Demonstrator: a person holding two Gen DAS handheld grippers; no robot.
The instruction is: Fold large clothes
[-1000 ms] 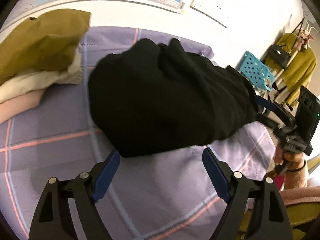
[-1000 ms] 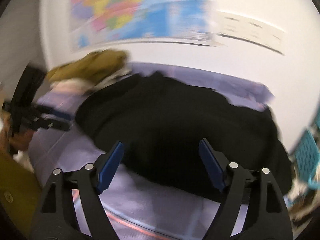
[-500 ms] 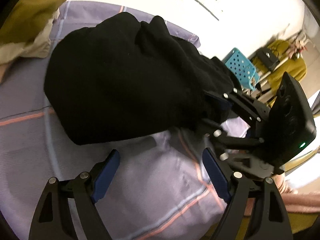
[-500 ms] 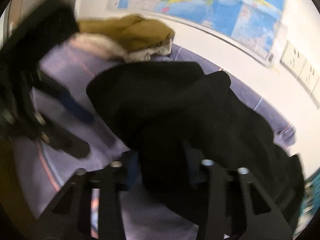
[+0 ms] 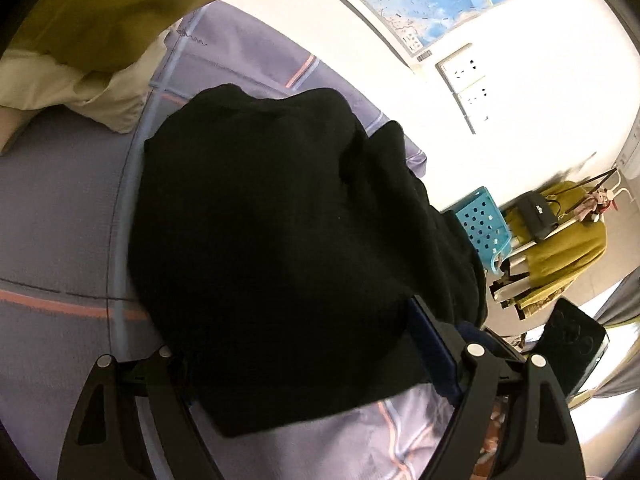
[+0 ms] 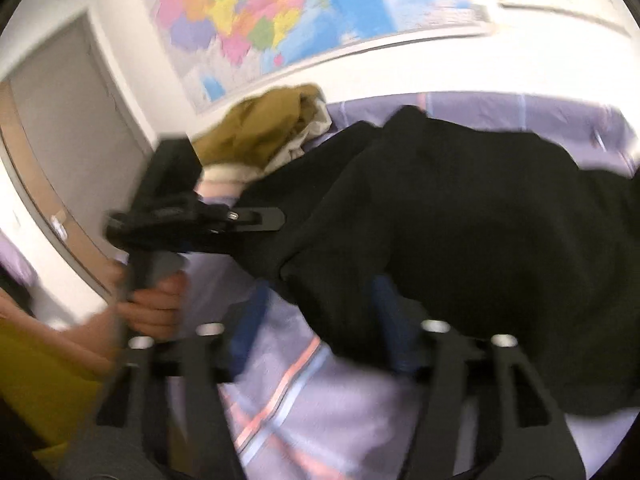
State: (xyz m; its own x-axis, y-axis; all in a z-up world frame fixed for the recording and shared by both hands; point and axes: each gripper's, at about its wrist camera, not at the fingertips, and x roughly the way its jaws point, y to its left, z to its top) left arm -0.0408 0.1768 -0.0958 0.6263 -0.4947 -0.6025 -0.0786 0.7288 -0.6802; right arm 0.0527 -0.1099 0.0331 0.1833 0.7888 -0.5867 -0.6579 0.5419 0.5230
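Both grippers have closed in on the bulky black knitted garment (image 5: 280,240) since a second ago, when it lay clear ahead of their fingertips on the lilac checked bedsheet (image 5: 56,216); now its near edge lies between the fingers of each. The left gripper (image 5: 304,364) stands wide apart around the lower hem, its blue pads not visibly pressing the cloth, so it is released. The right gripper (image 6: 320,320) is opening at this moment, a fold of the black cloth hanging between its blurred fingers without a firm pinch. From the right wrist view the left gripper and the person's hand (image 6: 154,304) on its handle sit just beside the garment's edge, so the two tools are near each other. Judging from this, the main risk is that either gripper closes on several thick layers, or on the sheet beneath, and drags the whole bundle instead of one edge. Another is the tools knocking together. A lopsided lift could also push the garment toward the mustard and cream pile of clothes (image 5: 96,40) just beyond it.
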